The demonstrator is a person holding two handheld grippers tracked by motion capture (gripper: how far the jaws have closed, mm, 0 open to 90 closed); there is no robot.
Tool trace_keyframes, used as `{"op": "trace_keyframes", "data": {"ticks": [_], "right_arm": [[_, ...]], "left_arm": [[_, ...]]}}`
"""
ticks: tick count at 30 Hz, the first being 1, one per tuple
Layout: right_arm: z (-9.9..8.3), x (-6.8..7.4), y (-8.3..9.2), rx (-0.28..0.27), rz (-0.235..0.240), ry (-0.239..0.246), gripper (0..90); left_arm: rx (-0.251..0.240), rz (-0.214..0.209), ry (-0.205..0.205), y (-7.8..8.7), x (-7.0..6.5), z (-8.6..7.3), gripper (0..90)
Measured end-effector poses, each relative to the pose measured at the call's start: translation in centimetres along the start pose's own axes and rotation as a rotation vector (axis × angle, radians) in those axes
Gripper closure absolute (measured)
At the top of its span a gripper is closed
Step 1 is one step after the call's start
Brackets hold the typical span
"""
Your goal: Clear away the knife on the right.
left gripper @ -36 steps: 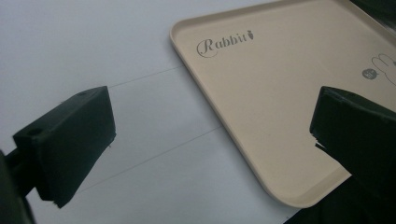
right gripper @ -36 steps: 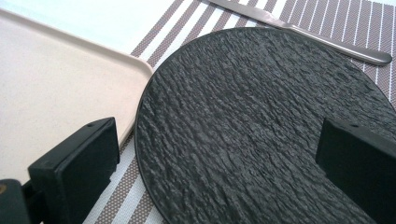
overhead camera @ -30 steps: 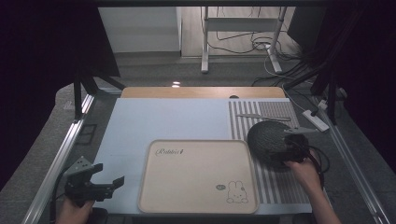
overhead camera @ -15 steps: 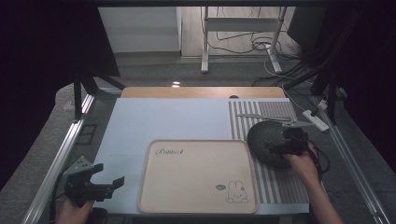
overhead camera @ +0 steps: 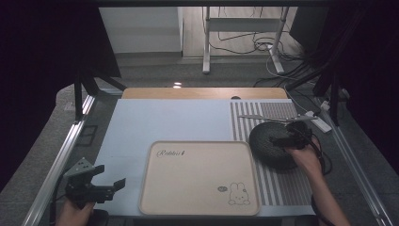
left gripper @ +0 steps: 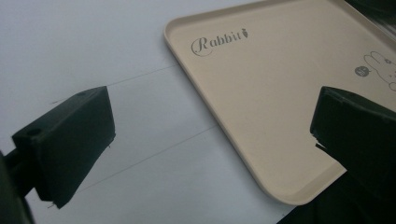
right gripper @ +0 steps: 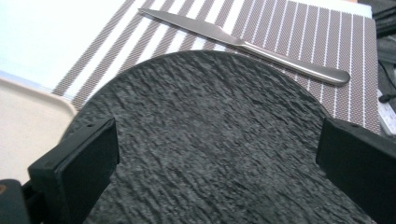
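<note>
High view. A table carries a pale blue mat [overhead camera: 160,122] with a striped placemat [overhead camera: 277,113] along its right side. A beige tray [overhead camera: 197,176] printed with a rabbit drawing lies at the near edge of the blue mat, its right rim just beside the striped placemat. A round dark slate plate [overhead camera: 269,143] rests on the striped placemat, near the tray's far right corner. A table knife [overhead camera: 263,117] lies on the placemat beyond the plate, close to its far rim; whether the two touch cannot be told. The right gripper [overhead camera: 277,140] is held over the plate from its right side, jaws apart. The left gripper [overhead camera: 115,181] is held at the near left corner of the table, just left of the tray, jaws apart and pointing toward the tray.

Left gripper view. The two black jaws stand wide apart with nothing between them. The tray [left gripper: 280,93] lies ahead, its near rounded corner between the jaws and its lettering toward the far rim; the blue mat [left gripper: 93,56] lies beneath the left jaw.

Right gripper view. The jaws stand wide apart above the slate plate [right gripper: 215,140], whose rough surface spans the gap between them. The knife [right gripper: 243,44] lies on the striped placemat [right gripper: 299,28] beyond the plate's far rim. A corner of the tray [right gripper: 28,121] shows at the left.
</note>
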State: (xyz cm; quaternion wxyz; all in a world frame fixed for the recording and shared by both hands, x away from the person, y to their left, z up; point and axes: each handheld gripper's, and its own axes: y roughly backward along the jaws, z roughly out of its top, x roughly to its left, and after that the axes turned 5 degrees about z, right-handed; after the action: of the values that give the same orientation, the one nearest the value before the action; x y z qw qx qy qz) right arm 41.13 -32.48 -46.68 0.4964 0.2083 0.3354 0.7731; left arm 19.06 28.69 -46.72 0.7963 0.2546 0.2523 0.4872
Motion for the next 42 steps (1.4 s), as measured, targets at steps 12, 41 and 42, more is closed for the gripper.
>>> {"op": "trace_keyframes", "data": {"ticks": [12, 41, 42], "right_arm": [[1.0, -1.7, -1.5, 0.034, -0.012, -0.029, 0.0], [4.0, -7.0, -5.7, 0.127, -0.02, -0.037, 89.8], [4.0, -7.0, -5.7, 0.127, -0.02, -0.037, 89.8]], "left_arm": [[0.0, -0.001, 0.003, 0.0, 0.0, 0.0, 0.1], [0.01, -0.002, -0.007, -0.2, 0.0, 0.1, 0.5], [0.011, -0.002, -0.008, -0.2, -0.1, 0.1, 0.5]]}}
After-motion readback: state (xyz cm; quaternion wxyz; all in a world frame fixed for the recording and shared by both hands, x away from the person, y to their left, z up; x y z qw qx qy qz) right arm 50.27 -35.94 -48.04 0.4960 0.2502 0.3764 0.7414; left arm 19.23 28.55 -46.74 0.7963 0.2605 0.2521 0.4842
